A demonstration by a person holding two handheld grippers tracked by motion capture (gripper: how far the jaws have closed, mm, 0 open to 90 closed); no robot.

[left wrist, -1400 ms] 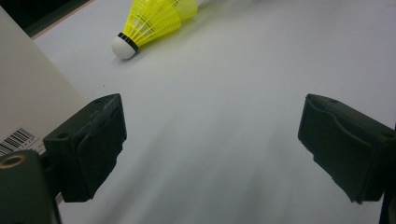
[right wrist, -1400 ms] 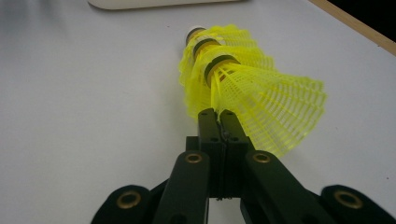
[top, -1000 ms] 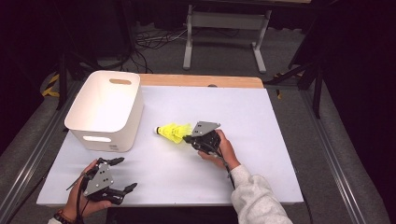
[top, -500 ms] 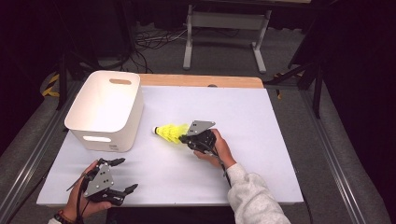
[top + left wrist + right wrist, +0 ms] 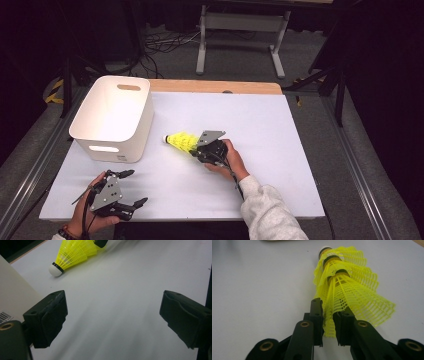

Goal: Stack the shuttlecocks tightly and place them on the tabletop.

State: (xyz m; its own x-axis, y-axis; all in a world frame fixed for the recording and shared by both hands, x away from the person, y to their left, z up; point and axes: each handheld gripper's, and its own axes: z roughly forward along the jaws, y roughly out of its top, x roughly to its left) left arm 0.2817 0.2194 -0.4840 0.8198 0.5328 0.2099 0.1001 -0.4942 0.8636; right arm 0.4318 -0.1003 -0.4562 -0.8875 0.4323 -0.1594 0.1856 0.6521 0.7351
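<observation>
A stack of nested yellow plastic shuttlecocks (image 5: pixel 180 140) lies near the middle of the white table, white cork end pointing at the bin. My right gripper (image 5: pixel 194 149) is shut on the skirt's rim. In the right gripper view its jaws (image 5: pixel 329 313) pinch the yellow mesh of the shuttlecocks (image 5: pixel 349 285). My left gripper (image 5: pixel 137 187) is held open at the front left of the table with nothing between its fingers. From the left gripper (image 5: pixel 112 310), the shuttlecocks (image 5: pixel 72 252) show ahead at the upper left, cork low over the table.
A white plastic bin (image 5: pixel 145 125) with a handle slot stands at the table's left, close to the cork end; its wall (image 5: pixel 15 300) is beside my left jaw. Bare white tabletop (image 5: pixel 280 150) stretches right. A wooden strip runs along the far edge.
My right gripper has carried the shuttlecocks a little to the left, toward the bin. The left gripper has stayed in place, still open.
</observation>
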